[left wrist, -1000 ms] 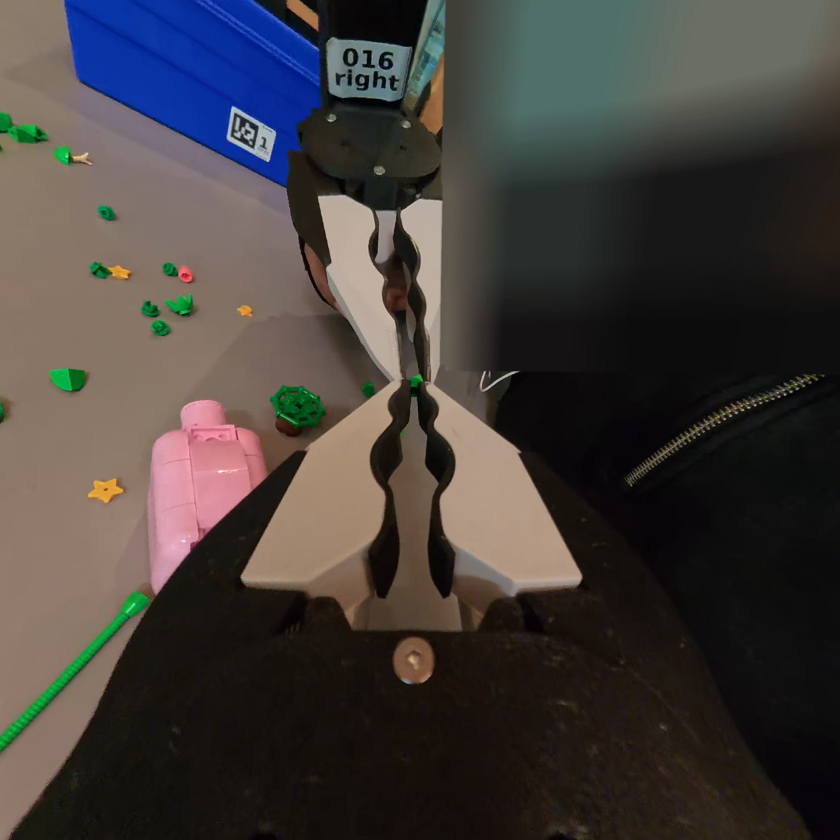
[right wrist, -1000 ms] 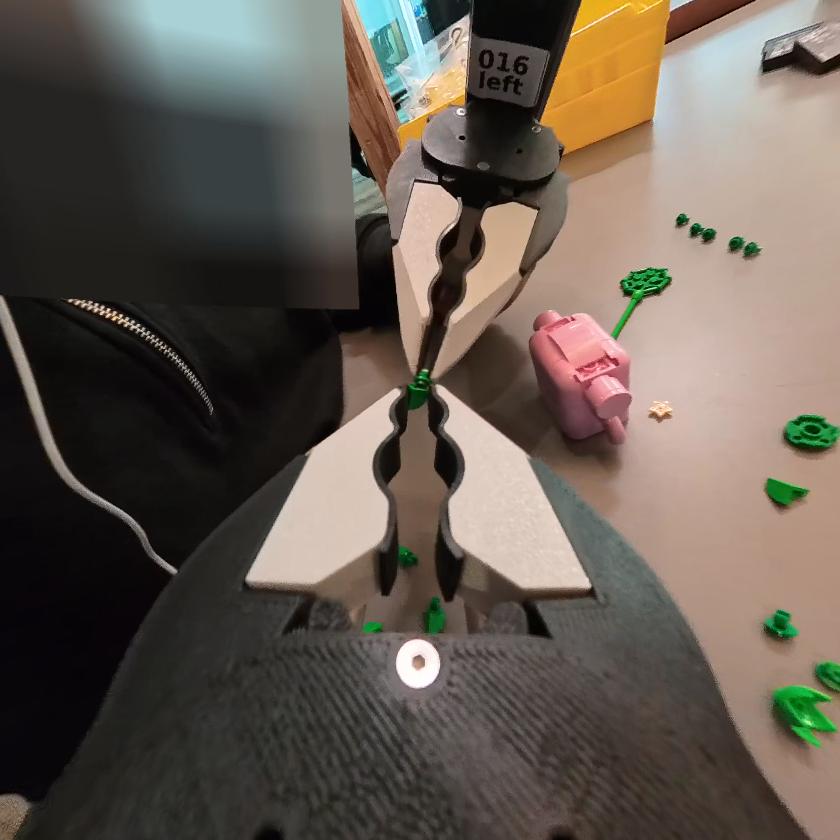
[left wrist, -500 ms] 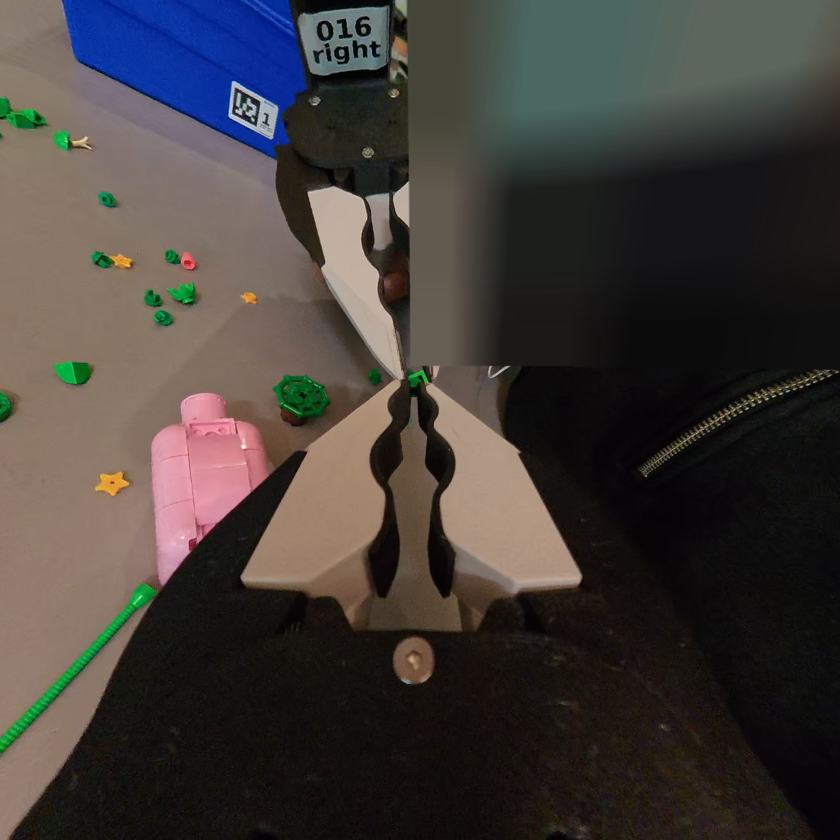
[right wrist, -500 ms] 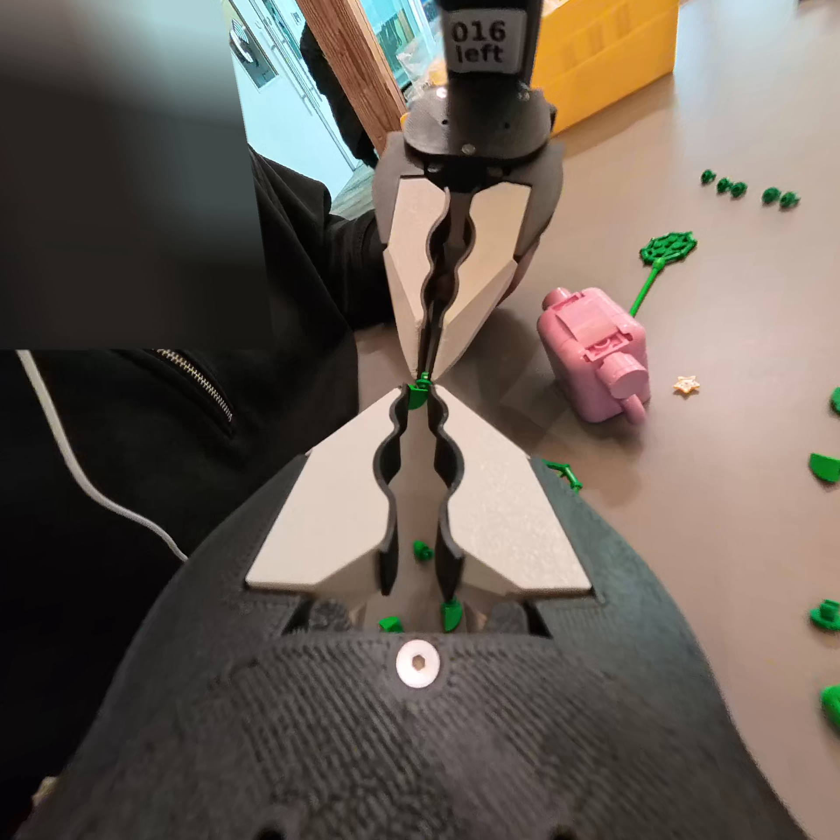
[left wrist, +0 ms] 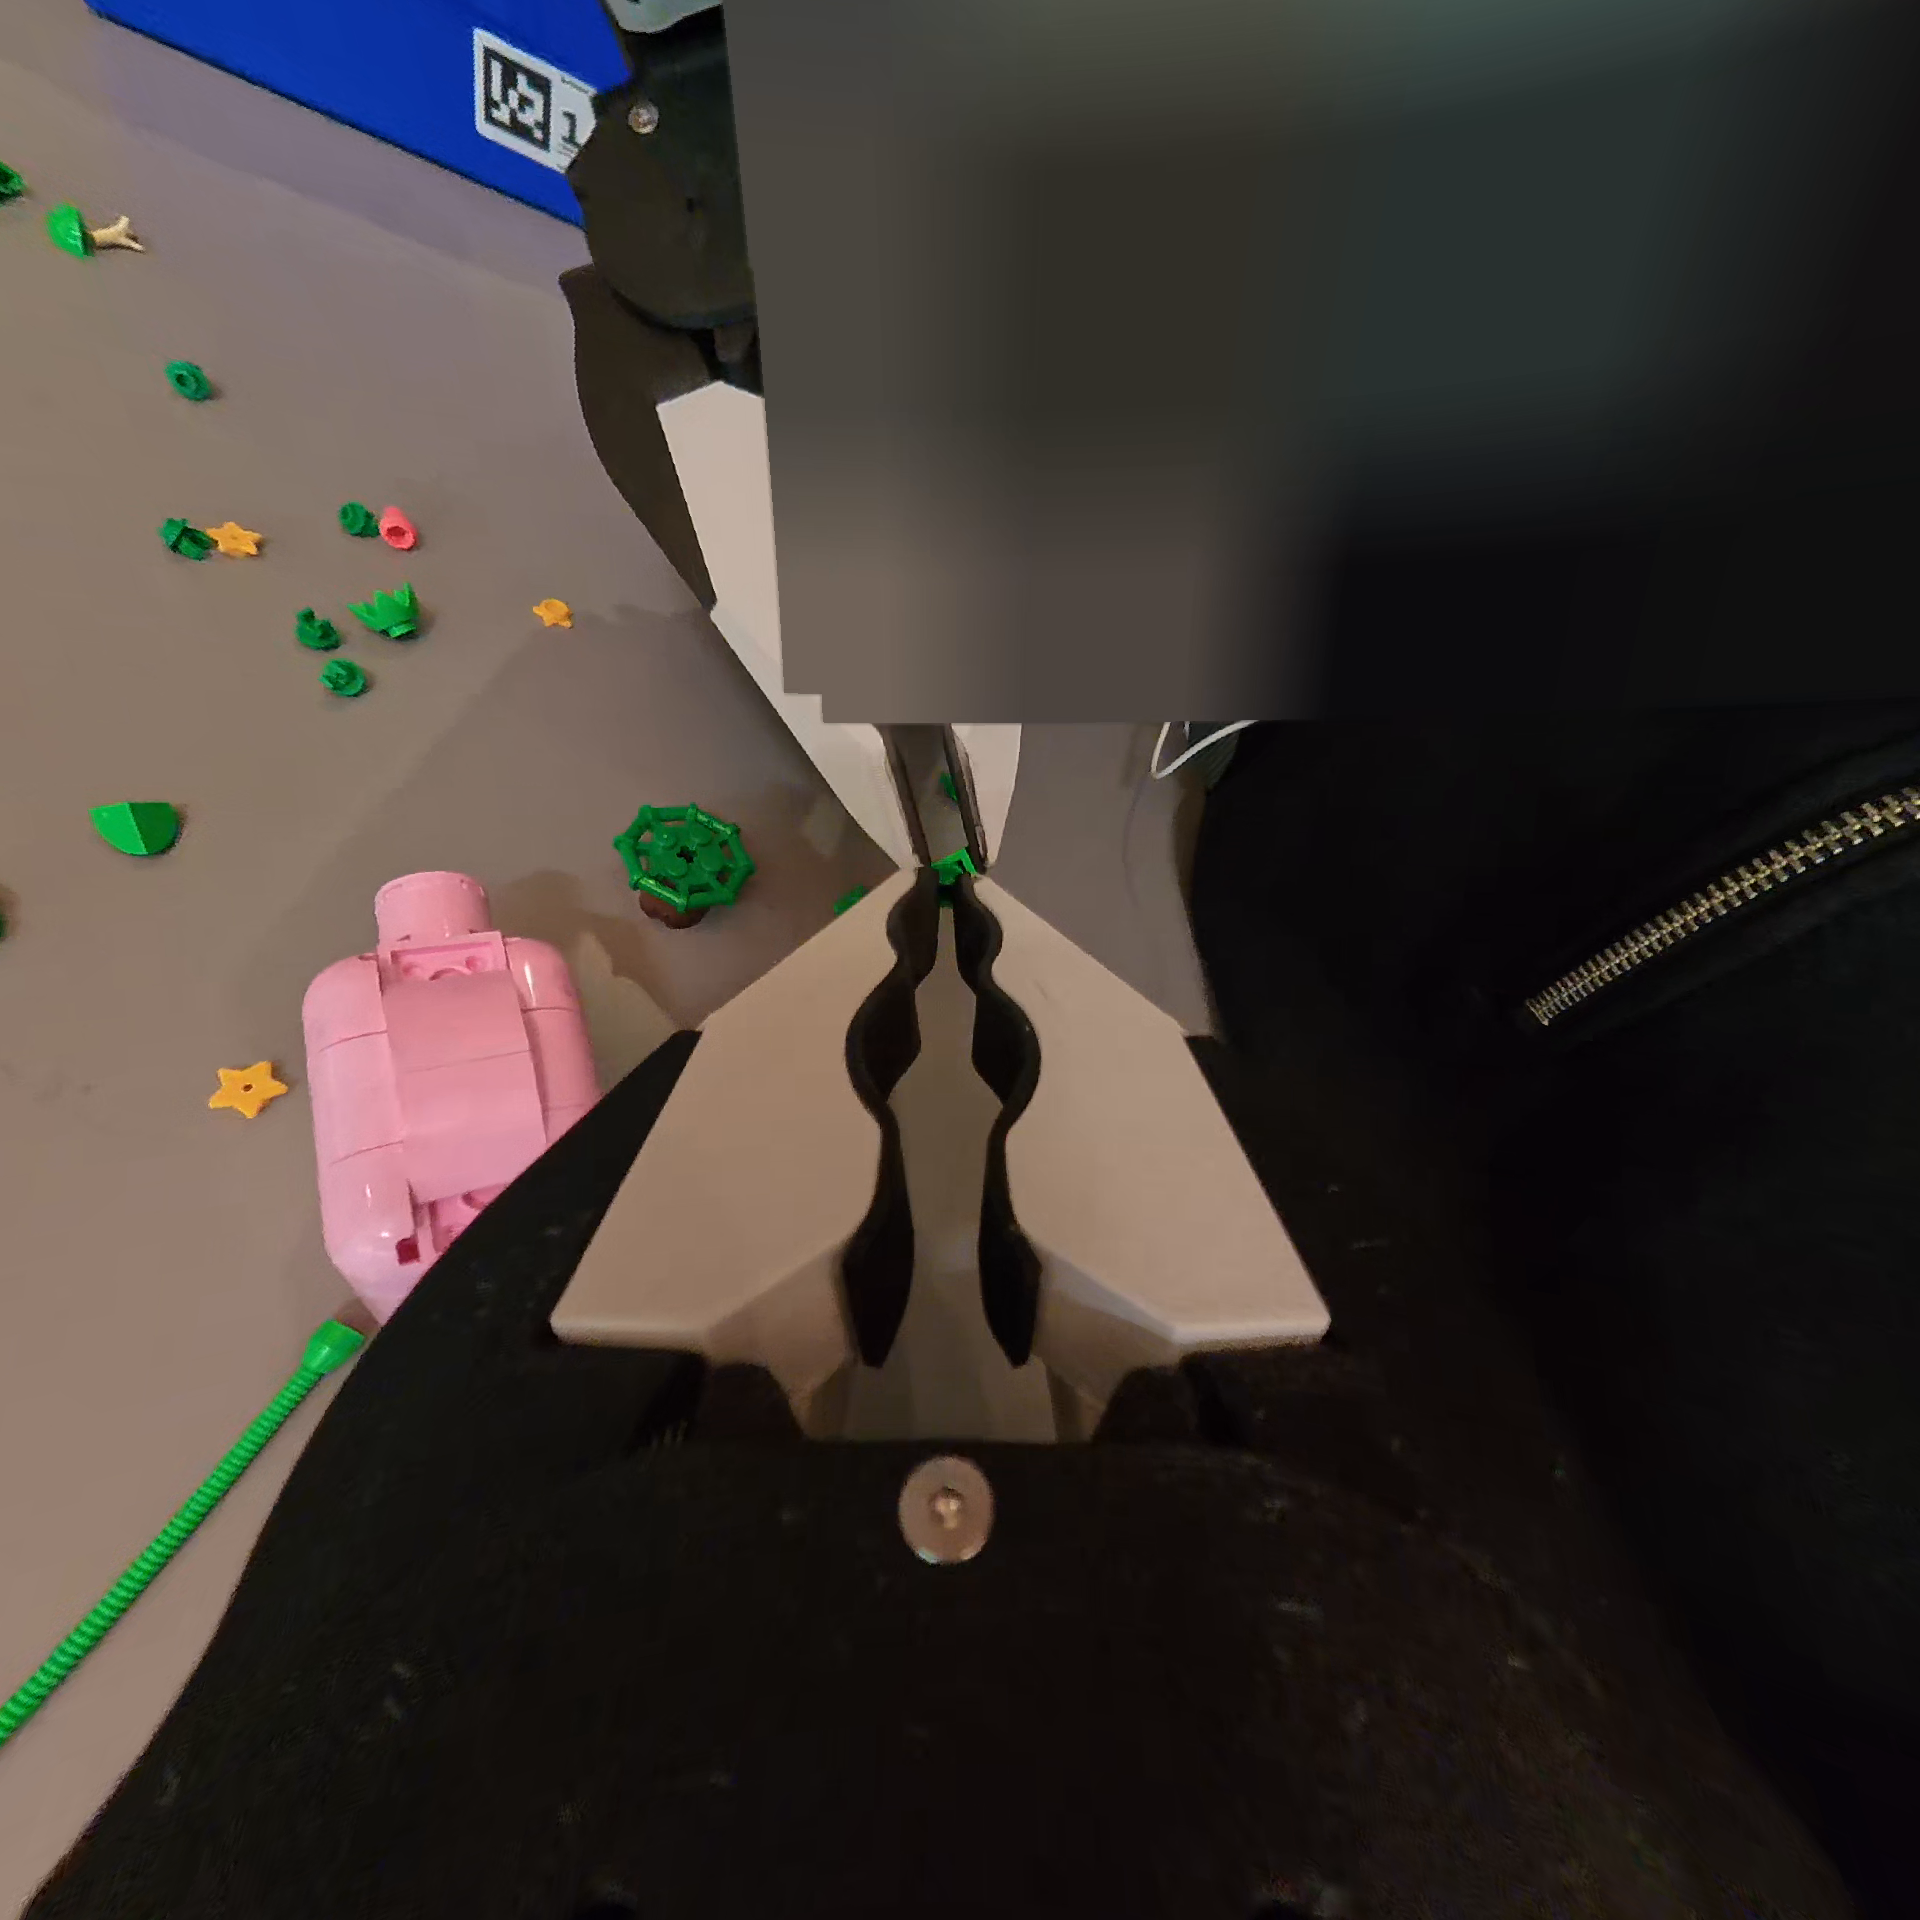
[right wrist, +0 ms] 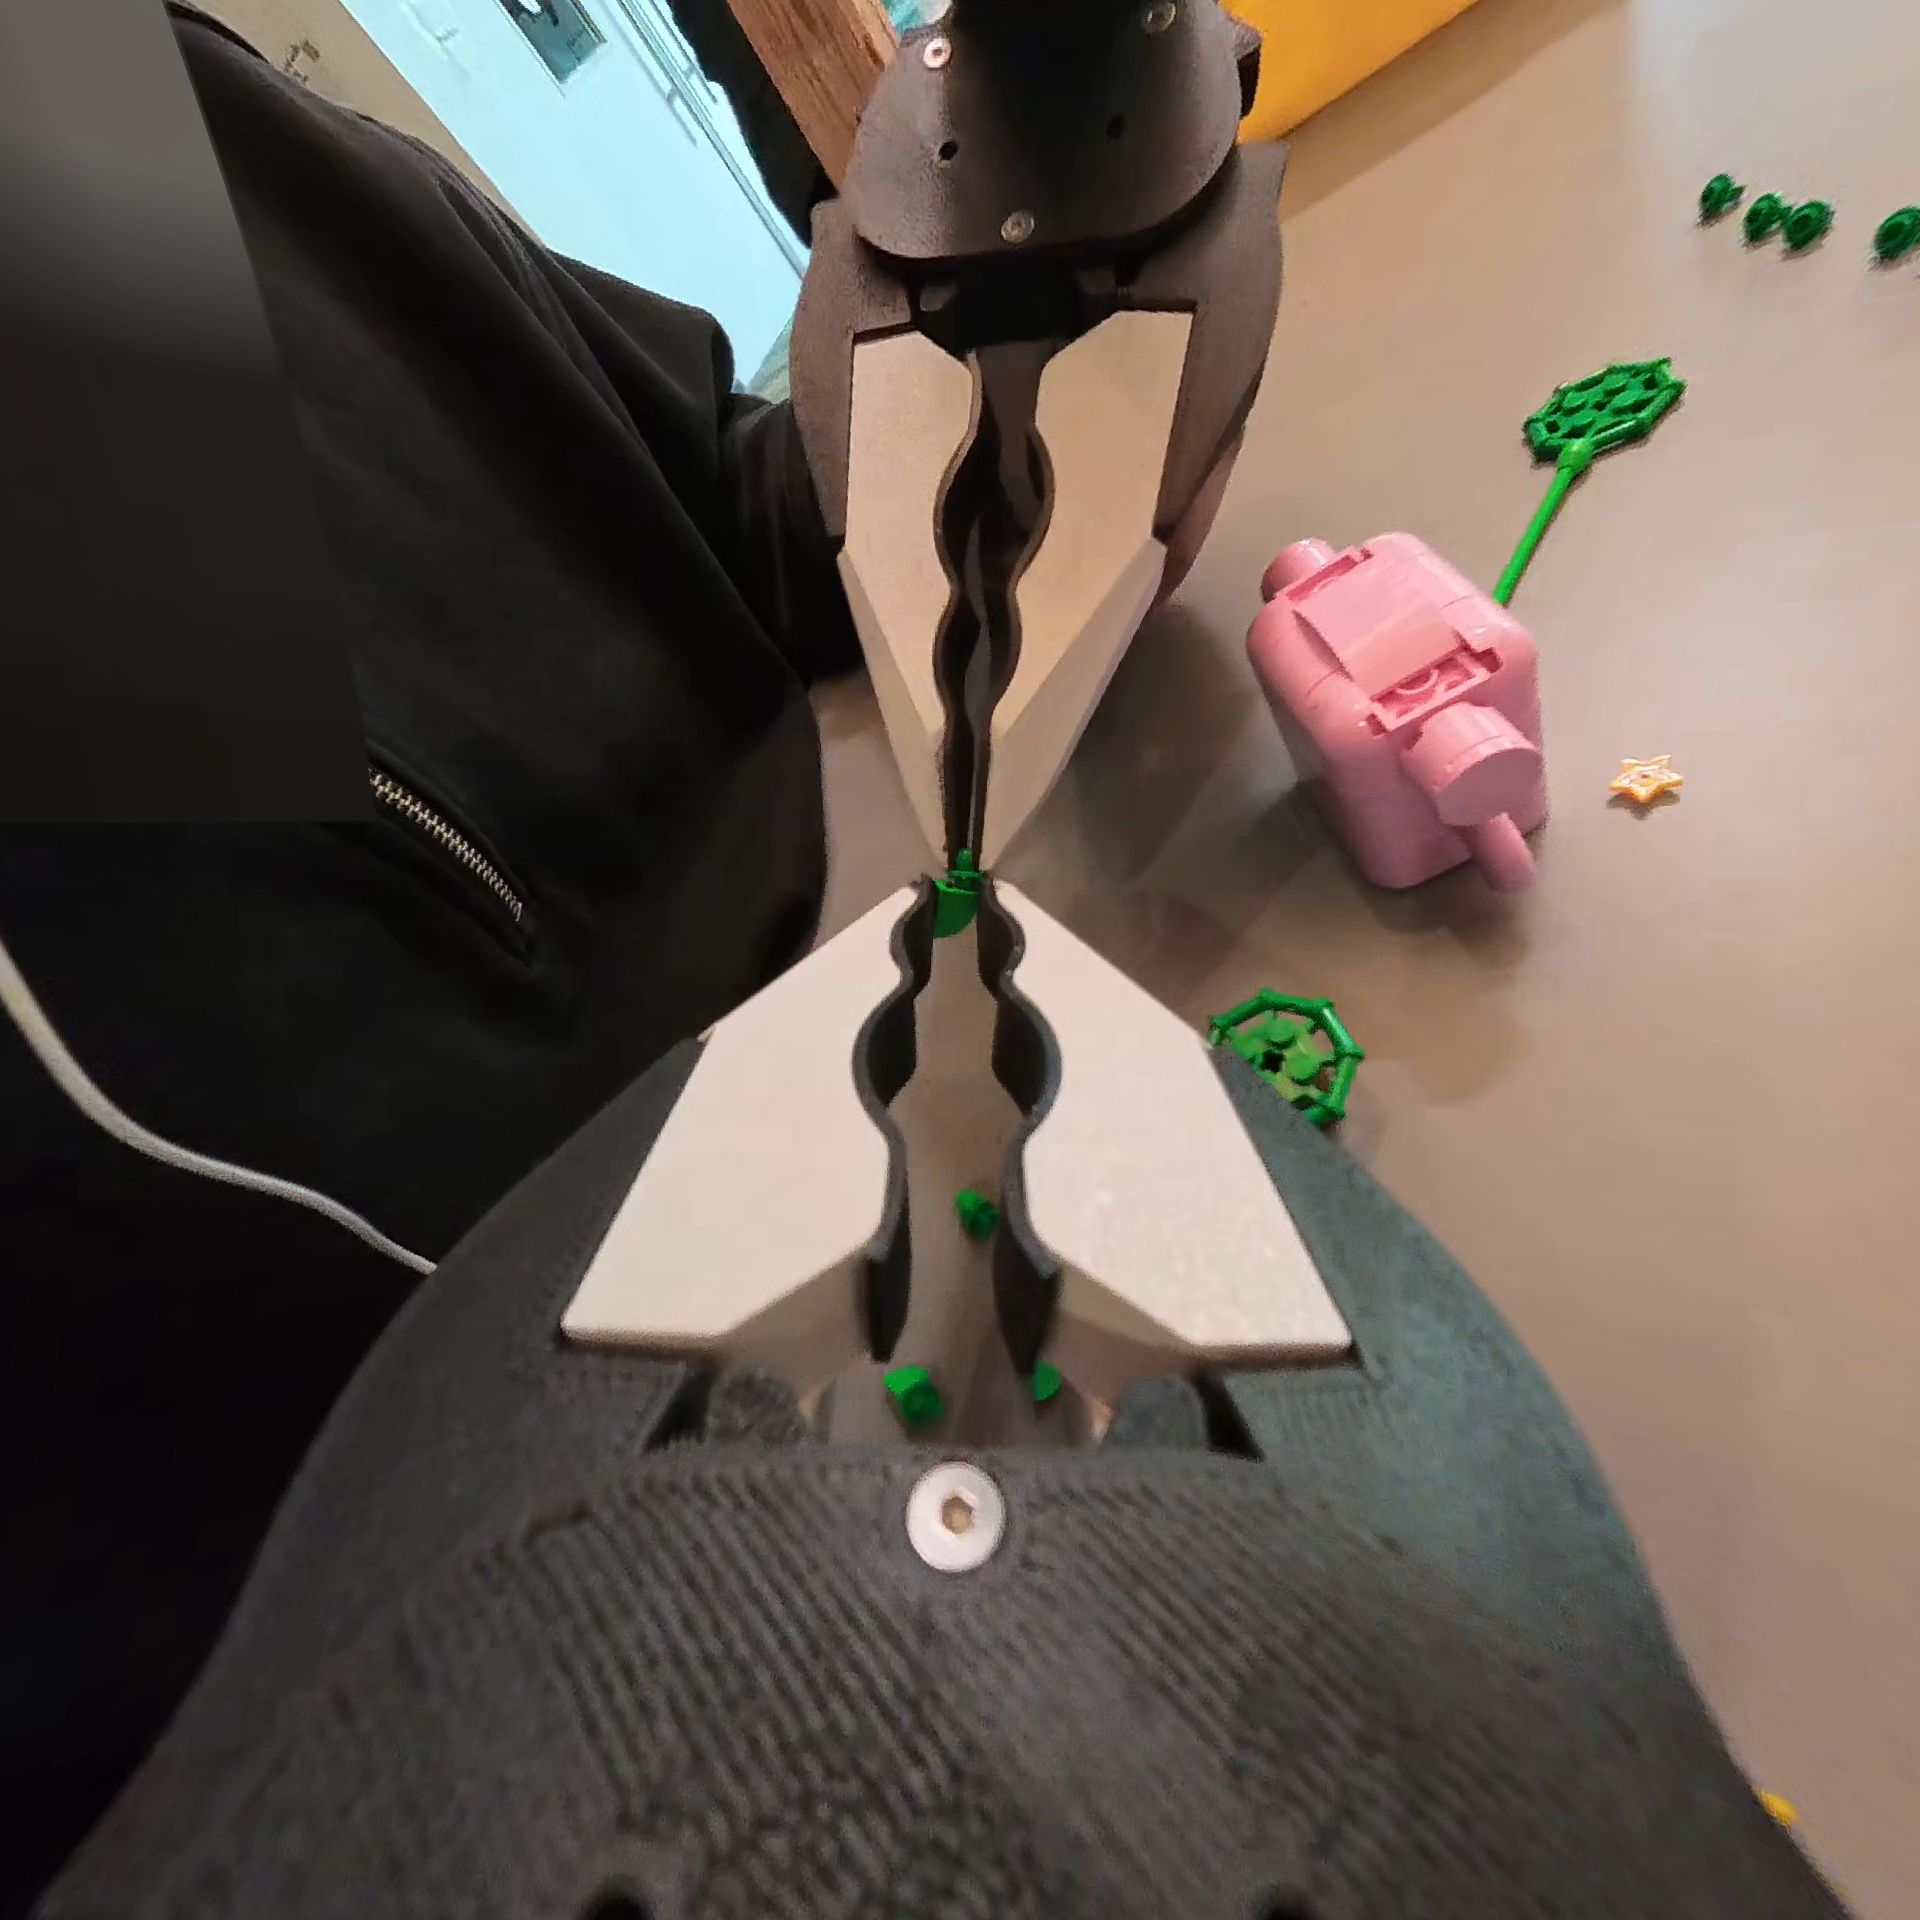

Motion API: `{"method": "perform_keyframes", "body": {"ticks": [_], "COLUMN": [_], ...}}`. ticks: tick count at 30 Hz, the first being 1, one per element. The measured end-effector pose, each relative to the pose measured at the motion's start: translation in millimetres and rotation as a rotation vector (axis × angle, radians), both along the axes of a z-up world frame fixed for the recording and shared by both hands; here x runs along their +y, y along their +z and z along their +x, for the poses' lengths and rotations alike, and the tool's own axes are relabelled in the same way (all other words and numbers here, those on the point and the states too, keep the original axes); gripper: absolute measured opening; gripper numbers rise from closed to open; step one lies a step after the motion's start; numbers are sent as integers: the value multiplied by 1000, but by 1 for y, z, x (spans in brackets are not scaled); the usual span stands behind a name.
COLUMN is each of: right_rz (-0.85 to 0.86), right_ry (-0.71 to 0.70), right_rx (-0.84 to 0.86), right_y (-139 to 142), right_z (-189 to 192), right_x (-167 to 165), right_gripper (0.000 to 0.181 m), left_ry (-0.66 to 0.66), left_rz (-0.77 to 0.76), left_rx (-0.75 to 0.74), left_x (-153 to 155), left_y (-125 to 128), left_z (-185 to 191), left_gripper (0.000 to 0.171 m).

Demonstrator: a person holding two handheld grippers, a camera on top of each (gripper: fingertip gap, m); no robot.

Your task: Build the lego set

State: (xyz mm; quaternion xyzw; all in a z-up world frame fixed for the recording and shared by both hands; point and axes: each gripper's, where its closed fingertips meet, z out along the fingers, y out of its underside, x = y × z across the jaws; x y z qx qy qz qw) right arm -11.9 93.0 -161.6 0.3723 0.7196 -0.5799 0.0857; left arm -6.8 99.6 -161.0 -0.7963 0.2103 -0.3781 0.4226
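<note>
My two grippers meet tip to tip above the grey table [right wrist: 1558, 1247], in front of a person in a black jacket. In the right wrist view, my right gripper [right wrist: 951, 896] is shut on a small green rounded leaf piece [right wrist: 948, 906]. The left gripper [right wrist: 966, 844] faces it from above, shut on a tiny green stud piece [right wrist: 964, 860] that touches the leaf. In the left wrist view, my left gripper [left wrist: 940, 883] pinches the green piece [left wrist: 954, 868], and the right gripper [left wrist: 940, 831] is partly hidden by a blur patch.
A pink lego build [left wrist: 436, 1091] [right wrist: 1392, 707] lies on the table. Near it are a green web disc [left wrist: 681, 852] [right wrist: 1283, 1055], a ribbed green stem [left wrist: 156, 1538], a web on a stalk [right wrist: 1600, 405], yellow stars and several loose green pieces. A blue bin [left wrist: 364, 62] and a yellow bin [right wrist: 1340, 62] stand behind. Only a small space, under 4 cm, lies between the two pairs of fingers. Left tips and right tips are each some 6 centimeters from the green web disc [left wrist: 681, 852]. Look for it in the right wrist view [right wrist: 1279, 1036] too.
The two grippers have stayed tip to tip with the green pieces between them. Both have tilted and drawn closer, so each looms larger and higher in the other's view.
</note>
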Motion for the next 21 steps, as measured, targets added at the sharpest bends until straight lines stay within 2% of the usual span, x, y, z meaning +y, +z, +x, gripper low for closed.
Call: {"method": "perform_keyframes", "body": {"ticks": [5,17,21], "right_rz": [-27,-11,-39], "right_ry": [19,58,70], "right_rx": [-45,-27,-18], "right_y": [-3,-7,-1], "right_z": [3,6,8], "right_x": [-2,-5,-7], "right_gripper": [6,7,6], "left_ry": [-26,-48,-59], "left_rz": [10,-17,-17], "left_rx": [25,65,33], "left_x": [-3,-6,-8], "left_y": [-2,-7,-2], "left_z": [4,8,10], "left_gripper": [0,0,0]}}
